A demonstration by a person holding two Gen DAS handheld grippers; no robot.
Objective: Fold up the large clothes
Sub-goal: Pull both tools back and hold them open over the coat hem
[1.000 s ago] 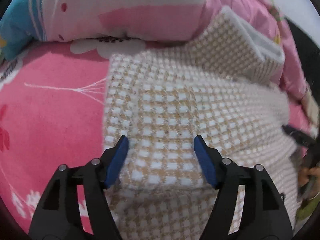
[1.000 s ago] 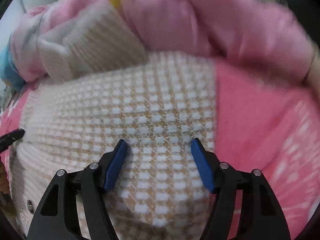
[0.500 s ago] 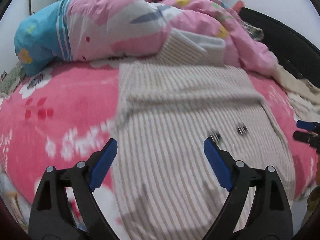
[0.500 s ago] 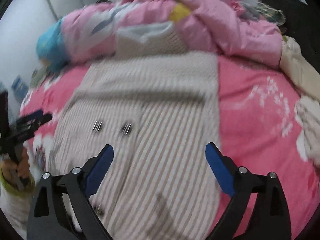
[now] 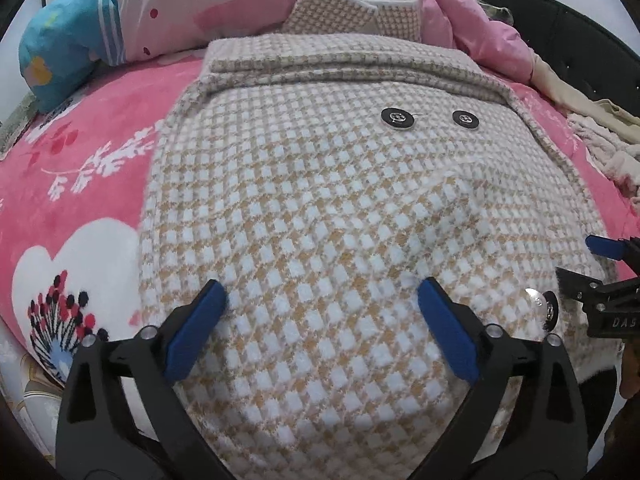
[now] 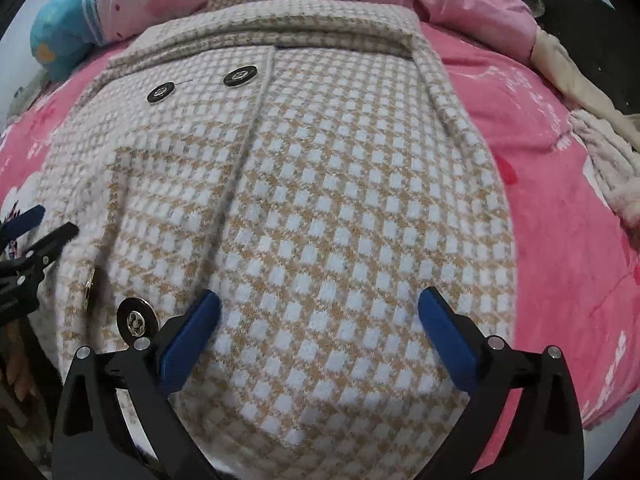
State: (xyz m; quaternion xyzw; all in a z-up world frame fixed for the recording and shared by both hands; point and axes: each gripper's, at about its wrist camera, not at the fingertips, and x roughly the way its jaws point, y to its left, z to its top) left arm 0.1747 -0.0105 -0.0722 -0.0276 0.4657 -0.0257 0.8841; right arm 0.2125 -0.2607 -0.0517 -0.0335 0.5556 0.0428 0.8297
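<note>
A beige and white houndstooth coat (image 5: 320, 184) with black buttons (image 5: 395, 118) lies flat on the pink bed, its far part folded into a band across the top. It also fills the right wrist view (image 6: 320, 200). My left gripper (image 5: 322, 304) is open, jaws wide, just above the coat's near left part. My right gripper (image 6: 318, 312) is open above the near right part. Neither holds cloth. The right gripper's fingers (image 5: 600, 246) show at the right edge of the left wrist view, and the left gripper's fingers (image 6: 28, 220) show at the left edge of the right wrist view.
A pink flowered bedspread (image 5: 80, 168) covers the bed. A pink and blue duvet (image 5: 120, 20) is bunched along the far side. Pale clothes (image 6: 600, 140) lie heaped at the right. A dark bed frame (image 5: 580, 40) stands behind.
Both grippers pulled back from the far end of the coat, rose, and came down low over its near end. The far part now lies folded over. Both stayed open.
</note>
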